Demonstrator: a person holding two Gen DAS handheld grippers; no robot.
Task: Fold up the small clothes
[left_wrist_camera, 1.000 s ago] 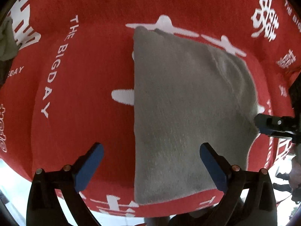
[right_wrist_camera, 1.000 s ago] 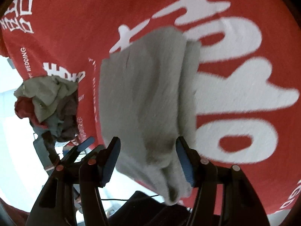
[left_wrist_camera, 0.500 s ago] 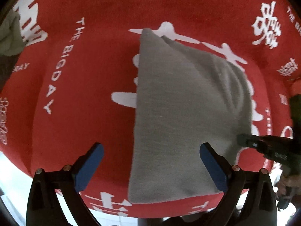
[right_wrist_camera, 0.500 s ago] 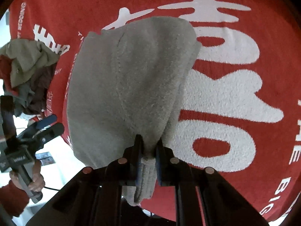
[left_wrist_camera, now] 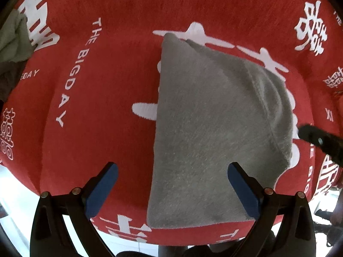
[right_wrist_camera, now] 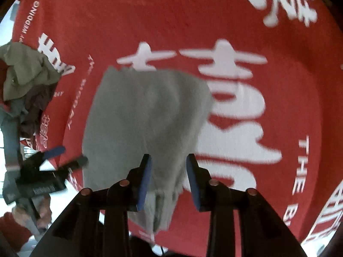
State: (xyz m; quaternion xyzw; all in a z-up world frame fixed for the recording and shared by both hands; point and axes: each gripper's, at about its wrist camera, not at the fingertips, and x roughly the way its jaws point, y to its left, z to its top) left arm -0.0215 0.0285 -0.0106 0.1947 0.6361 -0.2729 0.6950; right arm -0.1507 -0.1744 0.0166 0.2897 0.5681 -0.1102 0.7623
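Right wrist view: the right gripper [right_wrist_camera: 168, 178], jaws just reopening, straddles the folded grey cloth [right_wrist_camera: 148, 115] without pinching it. It lies on the red tablecloth [left_wrist_camera: 107, 85]; the left gripper [left_wrist_camera: 172, 189] hovers spread wide.

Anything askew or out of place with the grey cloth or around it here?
The grey cloth is folded but not square: its right edge bunches into ridges beside the right gripper, whose jaws have just been opening around that edge. A crumpled pile of clothes sits at the red cloth's edge.
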